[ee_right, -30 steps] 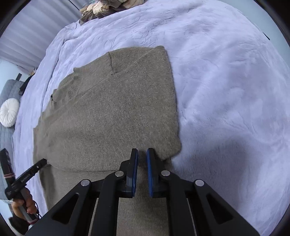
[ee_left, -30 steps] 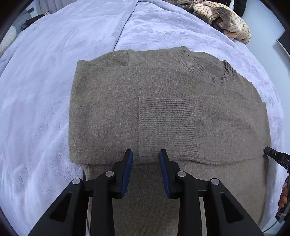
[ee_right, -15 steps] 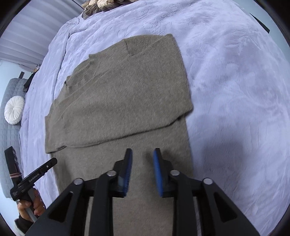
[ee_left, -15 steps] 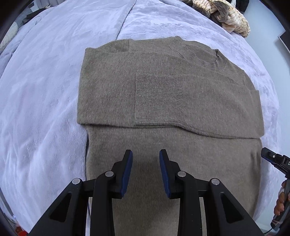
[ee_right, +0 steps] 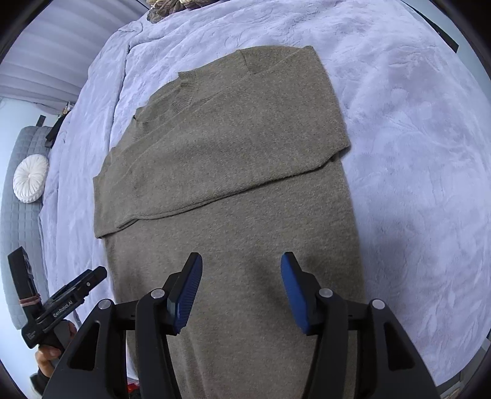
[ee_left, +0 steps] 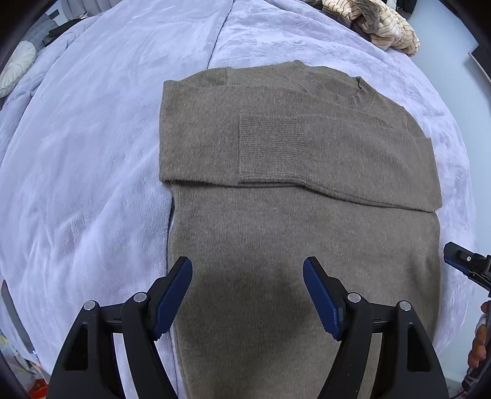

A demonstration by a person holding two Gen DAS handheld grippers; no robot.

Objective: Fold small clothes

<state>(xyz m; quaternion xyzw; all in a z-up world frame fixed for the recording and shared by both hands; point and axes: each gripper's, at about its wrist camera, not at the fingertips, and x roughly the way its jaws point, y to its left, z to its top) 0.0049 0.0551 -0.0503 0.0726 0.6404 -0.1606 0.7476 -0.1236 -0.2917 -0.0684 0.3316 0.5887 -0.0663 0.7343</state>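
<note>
Knit: a taupe-brown knitted sweater (ee_left: 300,214) lies flat on the pale lavender plush bedspread (ee_left: 92,153), collar at the far end, hem end running toward the cameras.
Sleeves: both are folded across the chest — the ribbed cuff (ee_left: 271,144) sits on top in the left wrist view, and the sleeve band makes a straight edge across the body.
Left gripper: the left gripper (ee_left: 247,294) hovers over the lower body of the sweater, its blue pads spread wide, having just been opening; nothing between them, only bare knit below.
Right gripper: the right gripper (ee_right: 241,291) hangs over the same lower half nearer the right edge, jaws parted too and just been opening — empty, no cloth pinched.
Step in hand: by my reading the sleeve fold is down and released; both tools are off the fabric, so this is the gap between folds.
Next move: likely the hem — each gripper would need to get down to a bottom corner, out of view below the frame, pinch through both layers, and carry the hem up toward the collar.
What it calls for: an even lift on both sides, so the fold line stays square and the sleeves are not dragged askew.
Risk: soft knit on plush — a pad could catch the bedspread with the hem.
Background: a cream striped garment (ee_left: 383,27) is heaped at the far edge, well apart.
</note>
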